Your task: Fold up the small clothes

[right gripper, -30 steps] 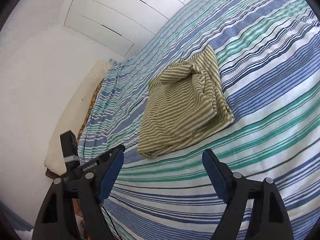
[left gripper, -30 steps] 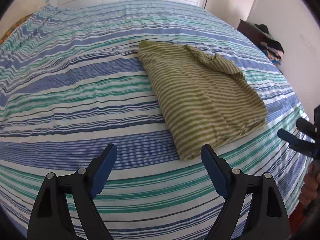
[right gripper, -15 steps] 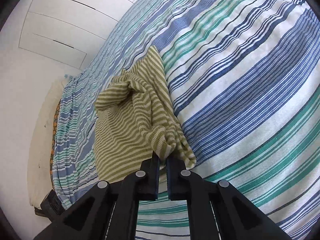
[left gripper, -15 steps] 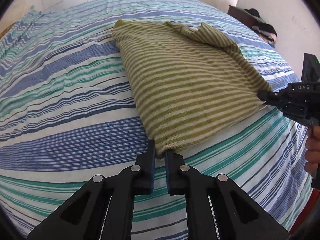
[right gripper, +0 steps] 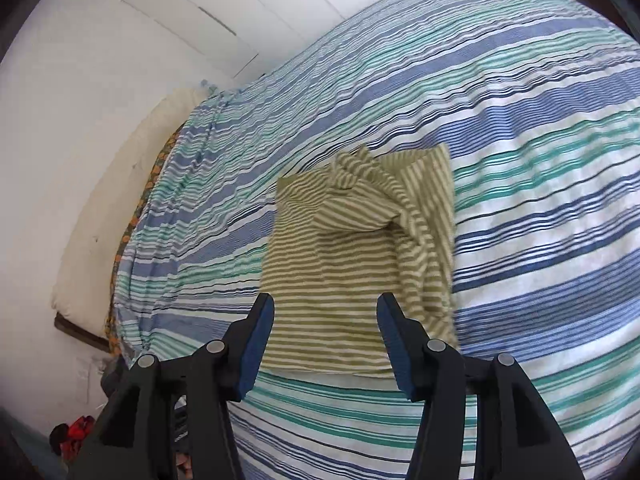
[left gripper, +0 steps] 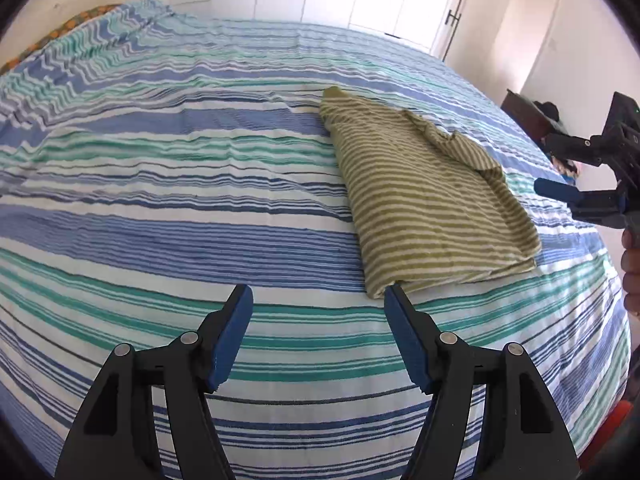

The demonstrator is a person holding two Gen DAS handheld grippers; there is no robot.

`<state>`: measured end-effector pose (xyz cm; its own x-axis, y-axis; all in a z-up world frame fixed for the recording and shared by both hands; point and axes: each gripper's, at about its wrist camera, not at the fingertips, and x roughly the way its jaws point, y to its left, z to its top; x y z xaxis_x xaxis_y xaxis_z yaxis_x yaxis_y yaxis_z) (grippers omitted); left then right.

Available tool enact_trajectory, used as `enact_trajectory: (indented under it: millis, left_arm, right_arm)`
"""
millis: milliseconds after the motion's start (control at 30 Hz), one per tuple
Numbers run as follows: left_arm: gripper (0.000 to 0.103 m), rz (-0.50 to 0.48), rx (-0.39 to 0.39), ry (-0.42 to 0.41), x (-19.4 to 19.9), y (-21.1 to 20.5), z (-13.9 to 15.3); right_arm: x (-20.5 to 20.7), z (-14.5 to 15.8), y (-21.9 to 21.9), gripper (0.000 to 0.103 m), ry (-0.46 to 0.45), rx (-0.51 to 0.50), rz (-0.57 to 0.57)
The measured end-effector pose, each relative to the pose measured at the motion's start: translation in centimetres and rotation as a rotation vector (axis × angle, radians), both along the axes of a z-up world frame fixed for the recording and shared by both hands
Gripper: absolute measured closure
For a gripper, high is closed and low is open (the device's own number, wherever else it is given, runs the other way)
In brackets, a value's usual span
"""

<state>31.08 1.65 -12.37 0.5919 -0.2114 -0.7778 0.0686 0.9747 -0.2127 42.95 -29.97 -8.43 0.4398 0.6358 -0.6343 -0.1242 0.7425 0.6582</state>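
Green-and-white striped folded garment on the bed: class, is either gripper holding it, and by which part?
Neither. The green-and-white striped folded garment lies free; the left gripper and right gripper have just opened, nothing between their jaws.

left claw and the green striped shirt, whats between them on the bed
Only bare striped bedsheet; in the left wrist view the open left claw sits just short of the shirt corner.

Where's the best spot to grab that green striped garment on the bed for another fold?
Probably the two near corners of the green striped garment, each tool coming low from the bed's near edge. That edge lies flat and straight, while the far right side is bunched, so pinching there would likely drag wrinkles.
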Motion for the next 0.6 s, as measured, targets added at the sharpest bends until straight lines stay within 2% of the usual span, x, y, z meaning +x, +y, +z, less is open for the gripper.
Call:
enact_trajectory:
  millis: [33, 100, 133, 167, 200, 267, 333, 367, 400, 467, 500, 600]
  left_arm:
    - [0.033, 0.028, -0.028, 0.027, -0.1, 0.5, -0.6]
    - [0.033, 0.064, -0.066, 0.062, -0.8, 1.5, -1.4]
    - [0.033, 0.071, -0.067, 0.069, -1.3, 1.9, -1.6]
    - [0.033, 0.07, -0.06, 0.072, -2.1, 2.3, -1.6]
    - [0.033, 0.067, -0.05, 0.076, -2.6, 2.7, -1.7]
    - [0.033, 0.054, -0.034, 0.084, -3.5, 3.4, -1.7]
    - [0.032, 0.043, -0.027, 0.085, -3.7, 3.9, -1.5]
    - [0.032, 0.038, -0.035, 0.081, -3.4, 3.8, -1.3]
    - [0.032, 0.028, -0.051, 0.073, -2.9, 3.5, -1.0]
    - [0.032, 0.009, -0.075, 0.051, -1.3, 2.2, -0.3]
    - [0.032, -0.002, -0.082, 0.036, -0.2, 1.2, 0.2]
    - [0.032, -0.052, -0.076, -0.039, 2.7, -2.4, 2.1]
  right_arm:
    - [1.7, -0.8, 2.1, 0.038, 0.042, 0.021, 0.06]
    - [5.3, -3.5, 5.4, 0.038, 0.138, 0.001, 0.108]
    - [7.2, -5.1, 6.3, 0.04, 0.187, -0.006, 0.118]
    - [8.8, -6.2, 6.3, 0.047, 0.204, -0.018, 0.092]
    - [10.2, -6.5, 5.2, 0.052, 0.173, -0.037, 0.031]
    - [11.3, -6.3, 0.8, 0.054, 0.1, -0.048, -0.176]
    - [11.2, -5.5, -3.5, 0.052, 0.089, 0.019, -0.365]
    - [10.8, -4.9, -4.9, 0.052, 0.075, 0.031, -0.403]
    - [10.3, -4.0, -5.7, 0.052, 0.045, 0.012, -0.393]
    - [9.1, -1.8, -5.4, 0.052, -0.024, -0.104, -0.311]
    - [8.5, -1.0, -4.8, 0.052, -0.058, -0.145, -0.251]
    - [6.1, 0.1, -1.4, 0.052, -0.143, -0.179, -0.028]
